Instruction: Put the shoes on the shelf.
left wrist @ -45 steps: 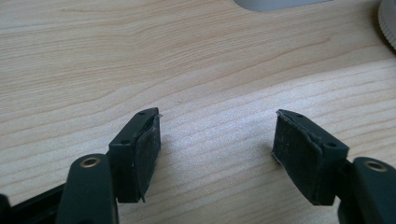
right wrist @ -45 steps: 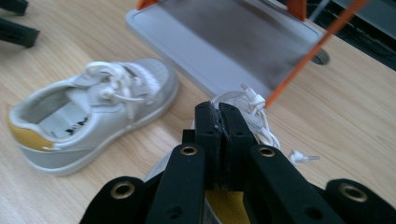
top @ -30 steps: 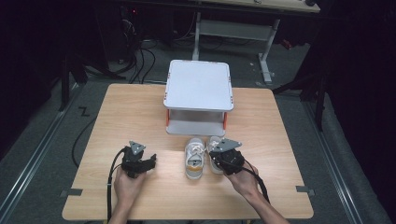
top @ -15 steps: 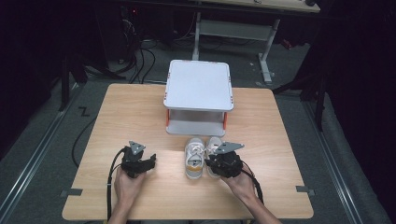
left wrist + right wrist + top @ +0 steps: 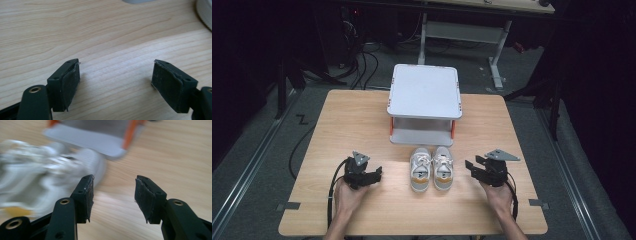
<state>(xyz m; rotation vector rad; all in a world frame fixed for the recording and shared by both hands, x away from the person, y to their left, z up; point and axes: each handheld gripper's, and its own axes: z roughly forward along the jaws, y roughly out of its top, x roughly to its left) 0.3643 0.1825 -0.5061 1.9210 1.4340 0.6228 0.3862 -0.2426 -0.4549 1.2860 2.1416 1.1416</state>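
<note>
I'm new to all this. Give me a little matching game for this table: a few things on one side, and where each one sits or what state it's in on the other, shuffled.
Things:
1. pair of shoes
2. two-level shelf
3. left gripper
4. right gripper

Places or states:
a. at the back middle of the table, white top with orange posts
b. right of the pair, open, nothing between the jaws
c. side by side, just in front of the lower level
d. left of the pair, open over bare wood

Pairs: 1-c, 2-a, 3-d, 4-b

Dim lab, floor cables [image 5: 357, 60], lone wooden table [image 5: 352, 120]
</note>
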